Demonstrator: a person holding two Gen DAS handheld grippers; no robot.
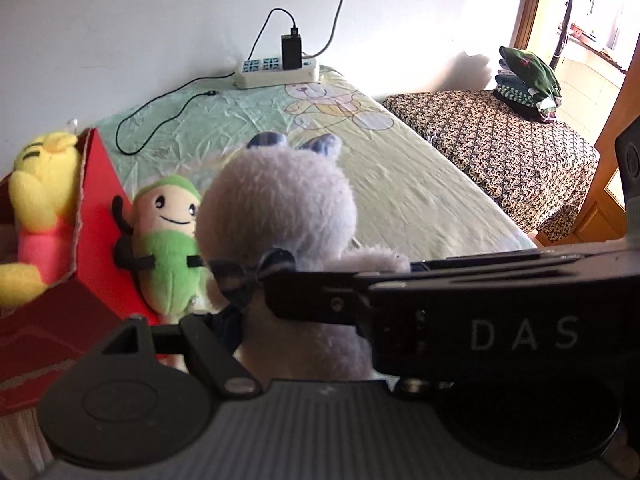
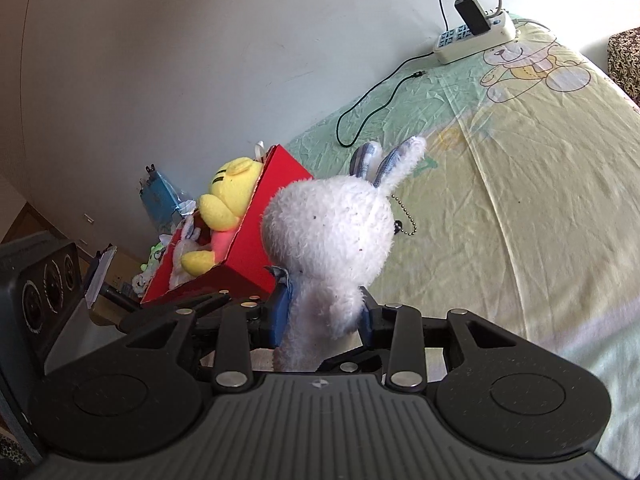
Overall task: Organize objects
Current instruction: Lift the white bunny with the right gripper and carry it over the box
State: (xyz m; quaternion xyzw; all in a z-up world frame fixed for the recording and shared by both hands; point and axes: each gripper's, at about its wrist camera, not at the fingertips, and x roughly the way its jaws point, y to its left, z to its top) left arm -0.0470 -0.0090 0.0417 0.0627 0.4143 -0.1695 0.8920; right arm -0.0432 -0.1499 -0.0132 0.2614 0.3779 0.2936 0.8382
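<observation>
The right gripper's (image 2: 324,320) fingers (image 2: 282,312) clamp the white plush rabbit (image 2: 328,236) at frame centre, above the bed (image 2: 520,200). The left gripper (image 1: 256,300) also pinches the rabbit, beside the red box (image 1: 96,220) at left.

**Surface and Material Findings**

White plush rabbit (image 2: 332,232): long, fuzzy pile, slightly matted, with woven blue-striped cloth lining the ears; a small metal ball chain (image 2: 408,216) hangs at its head. Yellow plush toy (image 1: 40,200) and green plush toy (image 1: 168,240): short, soft pile, matt. Red box (image 1: 100,216): smooth card with a low sheen, its cut edge showing raw, rough cardboard. Bed sheet (image 2: 520,200): thin printed cloth, creased, with a faint lustre. Power strip (image 1: 276,70): smooth, hard off-white plastic. Right gripper (image 2: 324,316): matt black plastic body, ribbed grey housing, bright metal pivot pins. Wall (image 2: 200,60): matt painted.
</observation>
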